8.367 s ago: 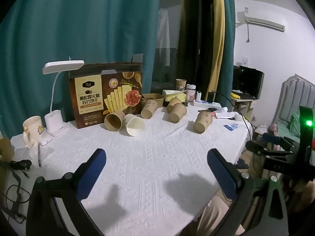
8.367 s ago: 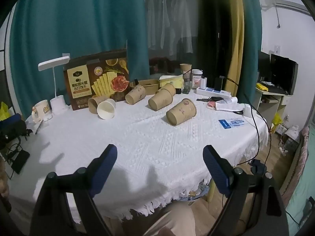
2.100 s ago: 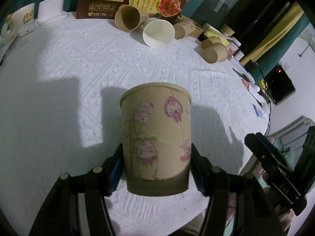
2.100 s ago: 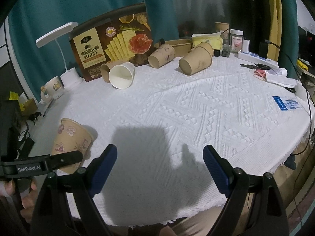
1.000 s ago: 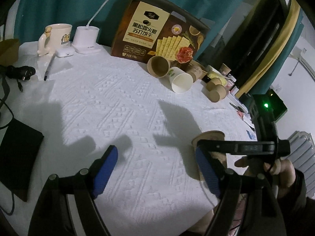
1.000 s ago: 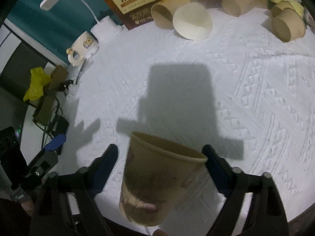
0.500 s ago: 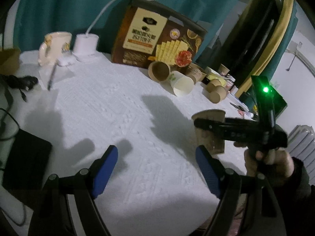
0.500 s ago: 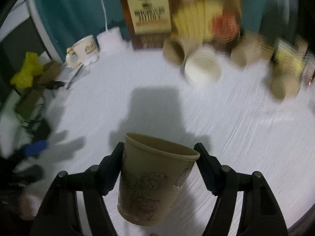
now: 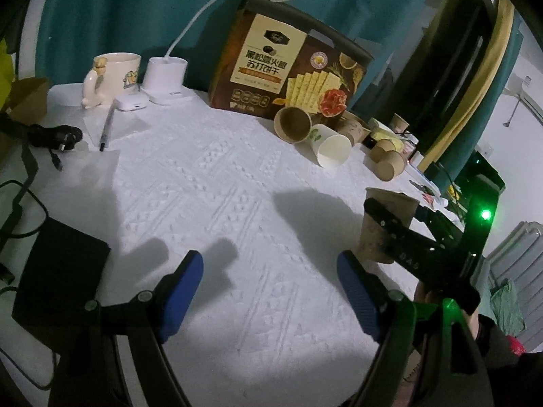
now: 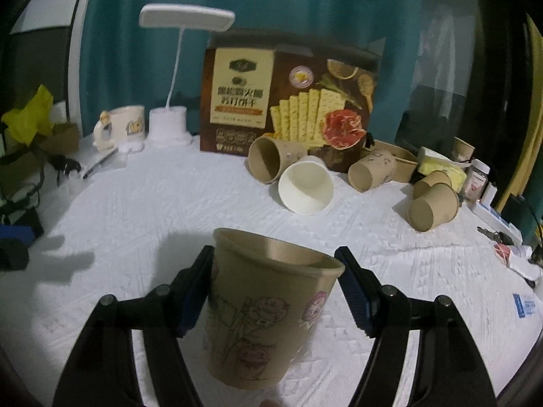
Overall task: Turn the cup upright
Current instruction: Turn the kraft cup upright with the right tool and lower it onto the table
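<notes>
Paper cup (image 10: pixel 268 318) now mouth-up, clamped in our right gripper (image 10: pixel 271 291), whose jaws just closed on it above tabletop (image 9: pixel 237 183). Left gripper (image 9: pixel 268 291) released, empty. We still must set cup down.

Paper cup (image 10: pixel 268 318): tan, pink cartoon figures. Claw pads (image 10: pixel 193 291): blue. Counter cloth (image 9: pixel 217 183): white, embossed geometric pattern. Curtain (image 10: pixel 271 6): teal. Cracker box (image 10: pixel 288 101): brown.
</notes>
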### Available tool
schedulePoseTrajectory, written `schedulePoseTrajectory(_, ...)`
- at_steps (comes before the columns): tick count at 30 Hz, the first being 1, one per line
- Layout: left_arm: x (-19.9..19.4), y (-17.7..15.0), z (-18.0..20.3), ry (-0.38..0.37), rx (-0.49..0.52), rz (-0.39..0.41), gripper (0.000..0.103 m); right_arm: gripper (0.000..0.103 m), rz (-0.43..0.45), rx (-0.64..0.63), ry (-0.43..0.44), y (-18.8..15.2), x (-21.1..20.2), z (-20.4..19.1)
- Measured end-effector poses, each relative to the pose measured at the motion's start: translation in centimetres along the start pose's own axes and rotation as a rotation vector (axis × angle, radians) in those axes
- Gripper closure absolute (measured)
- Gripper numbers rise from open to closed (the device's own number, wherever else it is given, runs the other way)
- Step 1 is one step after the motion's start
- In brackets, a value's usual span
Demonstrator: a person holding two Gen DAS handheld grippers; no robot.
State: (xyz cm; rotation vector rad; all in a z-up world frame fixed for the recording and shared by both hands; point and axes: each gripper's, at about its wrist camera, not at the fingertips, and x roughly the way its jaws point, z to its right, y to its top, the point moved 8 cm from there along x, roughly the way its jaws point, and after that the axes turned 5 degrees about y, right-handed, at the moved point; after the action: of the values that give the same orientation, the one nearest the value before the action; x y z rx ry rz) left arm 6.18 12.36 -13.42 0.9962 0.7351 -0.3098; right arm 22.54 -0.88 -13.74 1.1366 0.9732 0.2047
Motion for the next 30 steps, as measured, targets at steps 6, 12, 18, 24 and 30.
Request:
schedulePoseTrajectory(6,0.3,-0.6,1.3,-0.037,0.020,-0.018,0.022,0.035,0.007,-0.019,-0.011,-0.6,-1.3,-0.4)
schedulePoseTrajectory(12,0.5,-0.9,1.6,-0.043,0.028,-0.027,0.022,0.035,0.017,-0.019,-0.021,-1.2,-2.5,-0.7)
schedulePoseTrajectory(18,0.8,-1.1,1.8,-0.063,0.030,-0.034,0.022,0.034,-0.005,-0.008,-0.007,-2.2,-3.5,-1.0)
schedulePoseTrajectory(24,1.3,-1.8,2.0,-0.077,0.030,-0.050,0.022,0.034,-0.059,0.013,0.030,-3.8,-3.6,-1.7)
schedulePoseTrajectory(30,1.2,-2.2,2.2,-0.073,0.045,-0.061,0.022,0.033,-0.085,0.054,0.037,-5.0,-3.9,-2.1)
